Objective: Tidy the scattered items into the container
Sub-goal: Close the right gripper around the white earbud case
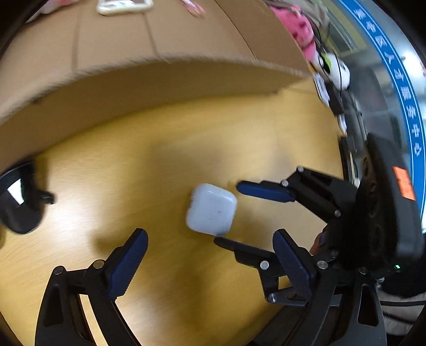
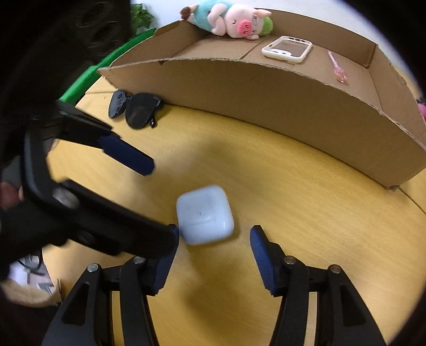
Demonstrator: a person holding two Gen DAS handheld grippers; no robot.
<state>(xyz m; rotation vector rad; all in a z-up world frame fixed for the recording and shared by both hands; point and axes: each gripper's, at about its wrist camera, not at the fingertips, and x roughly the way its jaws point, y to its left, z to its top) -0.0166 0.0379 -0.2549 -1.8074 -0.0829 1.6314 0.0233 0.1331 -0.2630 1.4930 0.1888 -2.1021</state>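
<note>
A white earbud case (image 1: 211, 209) (image 2: 205, 215) lies flat on the yellow wooden table (image 2: 293, 199), in front of the cardboard box (image 2: 266, 106) (image 1: 159, 79). My left gripper (image 1: 210, 235) (image 2: 162, 199) is open wide, its blue pads on either side of the case without touching it. From the other side my right gripper (image 2: 214, 231) (image 1: 229, 214) also stands open, and the case sits just ahead of its fingertips with a gap at the right pad. Black sunglasses (image 2: 135, 109) (image 1: 18, 199) lie folded against the box's near wall.
Inside the box lie a plush pig (image 2: 234, 21), a white phone case (image 2: 287, 49) (image 1: 125, 6) and a pink pen (image 2: 338, 66). A green strip (image 2: 87, 77) runs past the table's left edge. Pink fabric (image 1: 300, 29) and white gadgets (image 1: 335, 69) lie beyond the right edge.
</note>
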